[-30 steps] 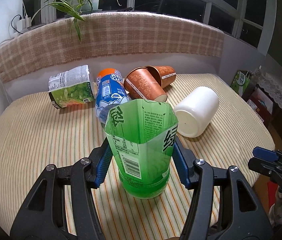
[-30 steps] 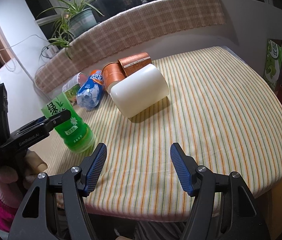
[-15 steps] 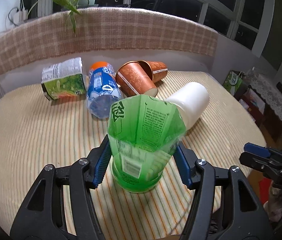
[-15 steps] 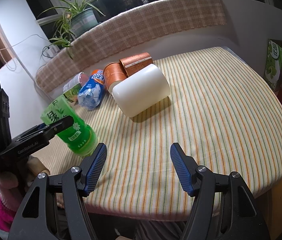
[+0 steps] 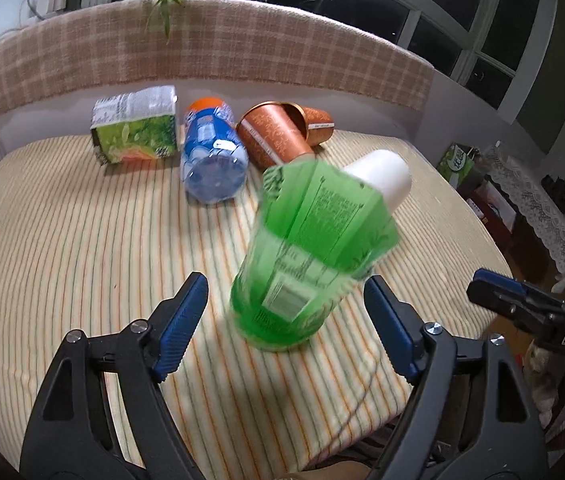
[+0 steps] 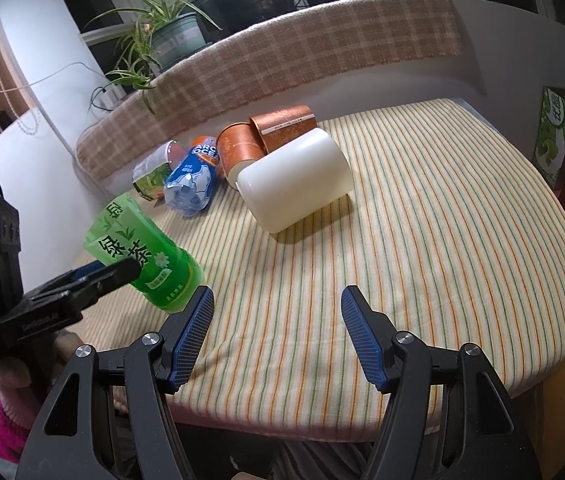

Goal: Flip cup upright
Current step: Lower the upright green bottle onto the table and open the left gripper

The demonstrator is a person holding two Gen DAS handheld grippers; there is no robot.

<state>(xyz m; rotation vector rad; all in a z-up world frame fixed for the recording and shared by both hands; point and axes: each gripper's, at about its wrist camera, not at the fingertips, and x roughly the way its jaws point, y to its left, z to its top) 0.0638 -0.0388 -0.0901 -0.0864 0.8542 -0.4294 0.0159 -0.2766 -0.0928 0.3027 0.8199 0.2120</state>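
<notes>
**Fingers wide, green cup standing alone**

Spread apart on both tools: left gripper [image 5: 285, 324] released, blue pads [image 5: 181, 326] flanking but clear of the cut-off translucent green plastic bottle cup [image 5: 302, 264]; right gripper [image 6: 276, 334] likewise released, grasping nothing, hovering over bare striped tablecloth [image 6: 422, 240].

Green cup planted base-down near the table's front edge, open mouth up, blurred in the left wrist view and seemingly leaning a little toward the right. Well behind it, on their sides: white cylindrical plastic cup [image 6: 296, 182], two nested orange patterned paper cups [image 5: 278, 136], crushed blue-labelled water bottle [image 5: 212, 160], cut green-and-white printed bottle piece [image 5: 136, 130].

Risks, judged from this layout:
- Light, thin-walled cup with a wide flared mouth over a narrower base; likely to topple at a brush from either pad while backing away.
- Soft cloth underneath, so uneven footing; possible wobble if truly tilted.
- Closeness to the front edge; any tip in that direction could mean a drop off the table.
- White cup free to roll if nudged sideways during an approach.
</notes>
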